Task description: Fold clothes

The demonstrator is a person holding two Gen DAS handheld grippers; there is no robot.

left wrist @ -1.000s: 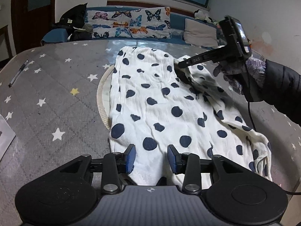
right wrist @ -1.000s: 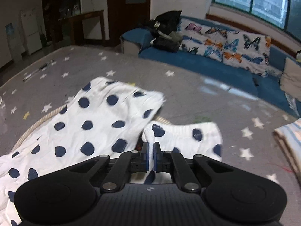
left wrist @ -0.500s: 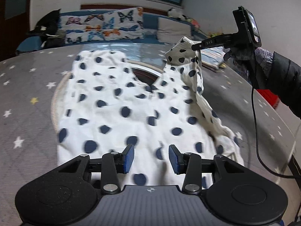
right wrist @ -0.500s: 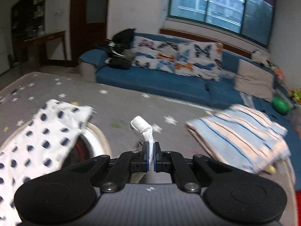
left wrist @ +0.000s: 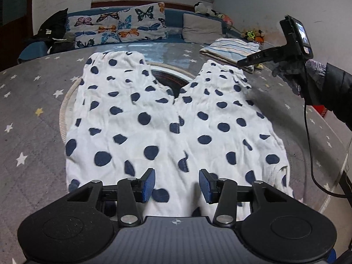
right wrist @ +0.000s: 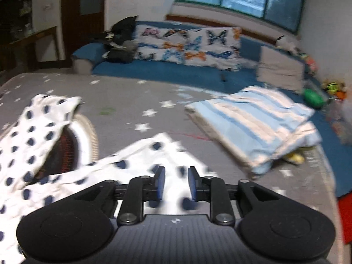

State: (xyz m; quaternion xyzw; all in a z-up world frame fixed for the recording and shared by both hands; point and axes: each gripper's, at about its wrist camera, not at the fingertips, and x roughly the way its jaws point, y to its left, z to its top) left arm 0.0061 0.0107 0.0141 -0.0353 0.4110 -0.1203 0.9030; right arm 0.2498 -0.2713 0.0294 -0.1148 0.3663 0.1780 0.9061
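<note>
**Spotted trousers, spread flat on the starred table**

Item one: the trousers (left wrist: 167,118), thin white crinkled cloth with dark blue dots, lying open on the table (left wrist: 33,101) with both legs pointing toward the far edge and forming a V. In the gap between the legs we see a round inset (left wrist: 169,79), dark in the middle with a pale ribbed rim. The table cover is grey, quilted, printed with white stars and one yellow.

Item two: the left gripper (left wrist: 177,186), black with blue ribbed pads, hangs over the waist end at the near edge; its jaws stand wide apart and grasp nothing.

Item three: the right gripper (right wrist: 173,186), same make, sits above the cuff of the right leg near the far right edge. Its jaws are parted with cloth showing below them, nothing pinched. From the left view we see a gloved hand (left wrist: 294,74) carrying it.

Item four: a folded striped cloth (right wrist: 253,123), blue and cream, at the far right edge, well apart from the trousers.

Change noted: half a second ago the right gripper was clamped on the cuff and held that leg up in the air; now the leg lies flat and the jaws have let go. The left gripper stays open as before.
</note>
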